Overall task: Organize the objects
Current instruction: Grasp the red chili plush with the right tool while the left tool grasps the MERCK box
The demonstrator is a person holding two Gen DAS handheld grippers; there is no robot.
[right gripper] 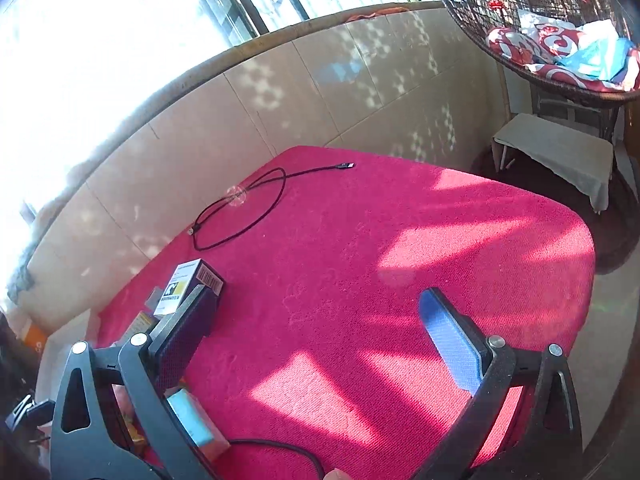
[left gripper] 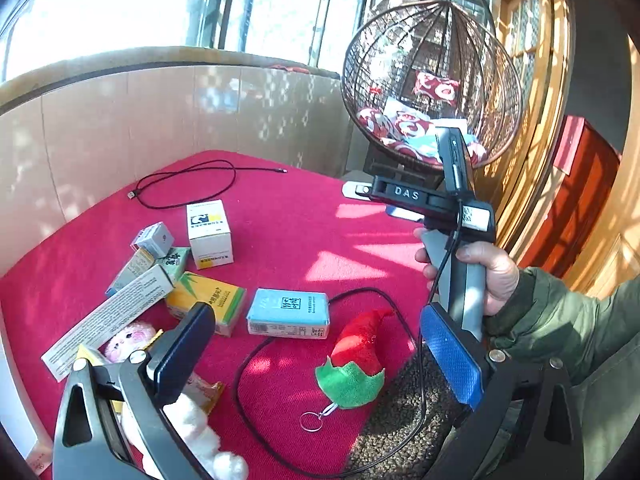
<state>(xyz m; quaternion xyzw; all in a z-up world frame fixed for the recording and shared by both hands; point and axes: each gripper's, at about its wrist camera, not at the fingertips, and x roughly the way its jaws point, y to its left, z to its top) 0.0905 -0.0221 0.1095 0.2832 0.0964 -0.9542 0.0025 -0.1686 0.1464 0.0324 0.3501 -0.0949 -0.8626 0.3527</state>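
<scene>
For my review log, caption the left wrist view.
Open left gripper hovers over boxes and a plush strawberry on red cloth.

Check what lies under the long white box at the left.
The long white box leans over a pink plush face and a yellow tissue pack; whatever else sits beneath is covered.

Red-carpeted table [left gripper: 304, 216] with boxes [left gripper: 209, 233], plush toys [left gripper: 357, 364], black cable [left gripper: 188, 184].
</scene>
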